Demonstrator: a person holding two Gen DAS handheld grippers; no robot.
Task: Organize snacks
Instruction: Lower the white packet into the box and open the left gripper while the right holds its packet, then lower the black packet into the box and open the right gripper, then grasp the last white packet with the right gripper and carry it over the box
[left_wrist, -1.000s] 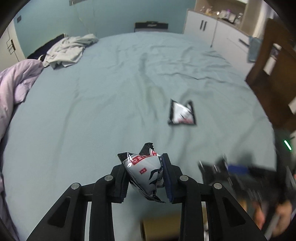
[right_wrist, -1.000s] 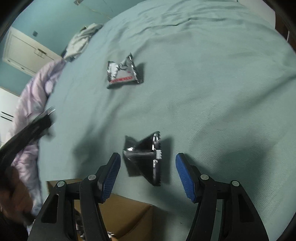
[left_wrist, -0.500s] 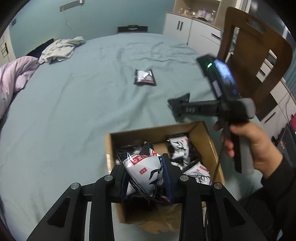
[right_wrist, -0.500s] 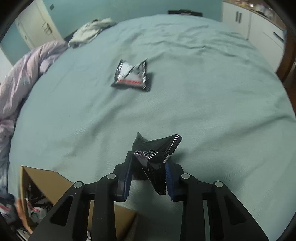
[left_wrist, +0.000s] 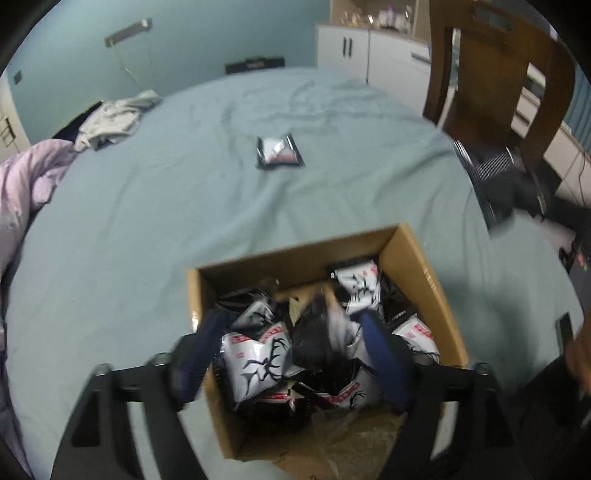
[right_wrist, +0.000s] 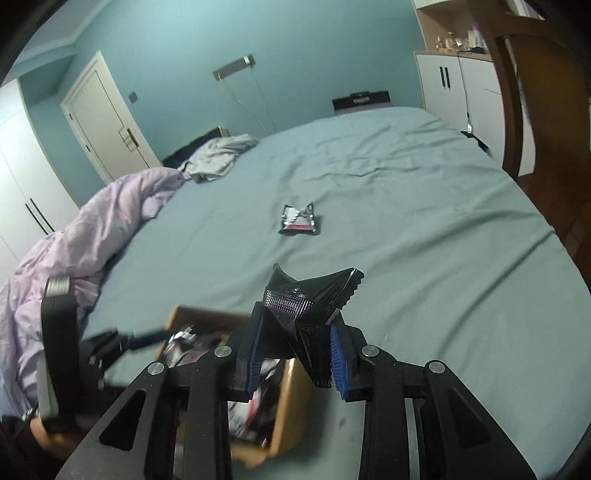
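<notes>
- Left gripper above the open cardboard box, fingers spread wide, grasping nothing; a blurred dark packet between them, over the pile, touching neither pad as far as visible.
- Box on the blue bed, partly filled with white-and-black snack packets.
- Right gripper clenched on a crumpled black snack packet, held above the bed just beside the box's right edge.
- One more silver-and-red snack packet flat on the bed, well apart from the box, farther toward the headboard.
- Lilac duvet bunched along the bed's left side; grey clothes beyond it.
- Wooden chair at the right.
</notes>
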